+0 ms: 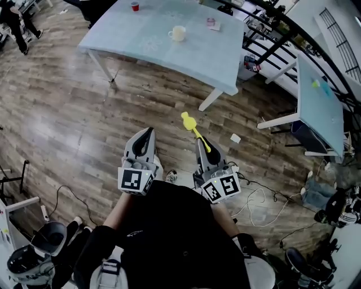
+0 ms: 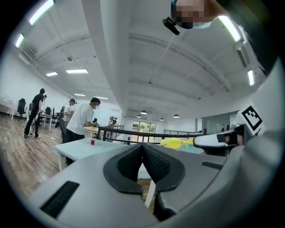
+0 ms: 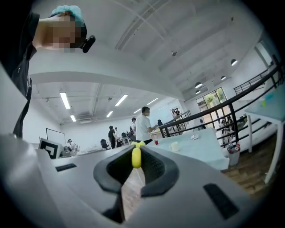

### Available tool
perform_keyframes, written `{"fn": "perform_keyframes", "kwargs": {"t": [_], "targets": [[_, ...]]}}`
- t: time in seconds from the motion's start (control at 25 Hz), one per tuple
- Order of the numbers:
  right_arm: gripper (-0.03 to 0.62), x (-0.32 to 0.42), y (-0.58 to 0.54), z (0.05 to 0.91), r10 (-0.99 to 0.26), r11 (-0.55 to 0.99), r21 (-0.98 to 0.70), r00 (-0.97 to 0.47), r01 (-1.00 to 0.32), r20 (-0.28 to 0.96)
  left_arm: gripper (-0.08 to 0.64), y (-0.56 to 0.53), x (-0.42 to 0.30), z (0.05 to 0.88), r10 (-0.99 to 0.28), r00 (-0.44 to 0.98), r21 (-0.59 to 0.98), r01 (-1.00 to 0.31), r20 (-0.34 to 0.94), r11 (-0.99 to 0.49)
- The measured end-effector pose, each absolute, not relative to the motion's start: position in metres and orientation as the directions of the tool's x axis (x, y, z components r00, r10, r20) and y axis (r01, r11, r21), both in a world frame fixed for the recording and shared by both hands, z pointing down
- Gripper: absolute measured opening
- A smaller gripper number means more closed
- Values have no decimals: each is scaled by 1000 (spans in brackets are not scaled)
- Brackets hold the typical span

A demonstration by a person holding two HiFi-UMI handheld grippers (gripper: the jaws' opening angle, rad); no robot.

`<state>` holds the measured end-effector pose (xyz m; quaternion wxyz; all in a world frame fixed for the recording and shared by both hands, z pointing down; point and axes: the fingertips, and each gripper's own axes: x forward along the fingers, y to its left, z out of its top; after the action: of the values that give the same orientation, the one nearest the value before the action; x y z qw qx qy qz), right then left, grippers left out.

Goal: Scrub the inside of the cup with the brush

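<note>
A cream cup [image 1: 178, 34] stands on the pale blue table [image 1: 141, 34] far ahead of me; in the right gripper view the cup [image 3: 174, 146] shows small on that table [image 3: 200, 149]. My right gripper [image 1: 202, 141] is shut on the handle of a yellow brush [image 1: 194, 128], whose head points toward the table. In its own view the right gripper [image 3: 136, 153] pinches the yellow handle [image 3: 136, 158]. My left gripper [image 1: 150, 131] is beside it, shut and empty; in its own view the left gripper [image 2: 143, 146] has its pads touching. Both are held level above the wood floor, well short of the table.
A small red cup [image 1: 135, 6] and a small box [image 1: 212, 23] are also on the table. A second pale table [image 1: 318, 104] stands at the right beside a black railing [image 1: 282, 34]. Cables [image 1: 259, 203] lie on the floor. People stand in the distance [image 2: 82, 118].
</note>
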<state>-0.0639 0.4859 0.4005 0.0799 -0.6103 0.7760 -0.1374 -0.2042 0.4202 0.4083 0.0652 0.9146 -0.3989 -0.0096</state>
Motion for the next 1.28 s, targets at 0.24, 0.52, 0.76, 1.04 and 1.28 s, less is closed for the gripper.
{"fn": "perform_keyframes", "kwargs": {"t": [0.24,0.52,0.76,1.04,1.28], "targets": [[40,-70,443,385,-978,186,-290,-206,-939,39,12,380,-206,405,-700,714,113,-695,-10,-710],[40,-78,384,389,-988,112,-294,-139,-949,72,12,306,-198,397,-651,758,89,-647,-29,-757],[40,-94,344,395,-990,84,-269,-111,-959,89,14,267,-213,399,-601,798,72,-597,-42,-799],[40,-108,323,402,-987,63,-261,-100,-963,128,14,238,-233,419,-619,785,123,-616,14,-778],[40,-98,307,413,-982,64,-266,-109,-962,156,14,231,-216,425,-597,801,102,-597,38,-795]]}}
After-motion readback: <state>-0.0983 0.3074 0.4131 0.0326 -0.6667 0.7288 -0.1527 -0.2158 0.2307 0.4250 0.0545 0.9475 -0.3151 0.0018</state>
